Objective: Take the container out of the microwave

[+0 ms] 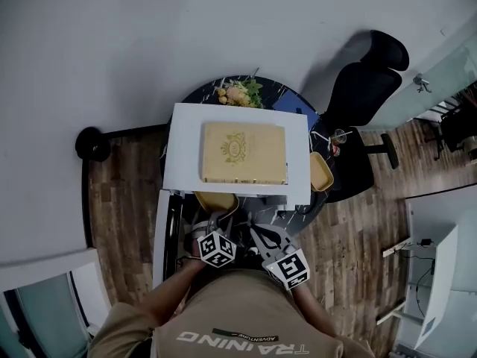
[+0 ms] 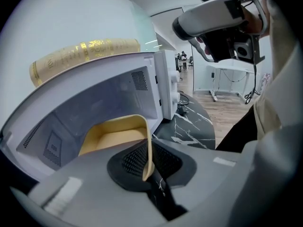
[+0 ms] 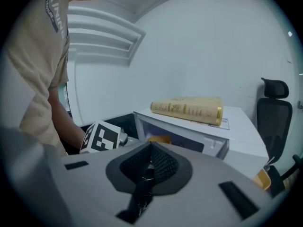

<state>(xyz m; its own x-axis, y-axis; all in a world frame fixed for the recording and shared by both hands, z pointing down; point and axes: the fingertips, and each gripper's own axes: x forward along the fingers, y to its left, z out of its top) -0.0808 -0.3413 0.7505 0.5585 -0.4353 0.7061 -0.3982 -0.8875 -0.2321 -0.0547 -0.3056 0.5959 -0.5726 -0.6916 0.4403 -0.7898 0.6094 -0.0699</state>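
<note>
head view: microwave (image 1: 298, 136) on a dark table (image 1: 298, 213), door (image 1: 161, 233) swung out on your left, book (image 1: 243, 152) flat on top. yellow container (image 1: 216, 201) shows at the front edge of the cavity, partly out from under the top. left gripper (image 1: 215, 224) is at its near rim. right gripper (image 1: 262, 239) is just beside it and clear of the container.

left gripper view: jaws are pinched on the thin near wall of the container, at the rim; the wall runs up between the pads. the rest of the tub sits in the mouth of the cavity. it looks empty from here, though the floor is only partly visible.

right gripper view: jaws are together with nothing between them. the microwave and book are ahead.

handling, judged: thin moulded wall, so light and somewhat flexible; a one-sided rim pinch will let it droop or twist. the surface looks smooth, so it may slip. draw it out level and slowly, minding the cavity lip. if it sags, take the opposite rim with the right gripper.
</note>
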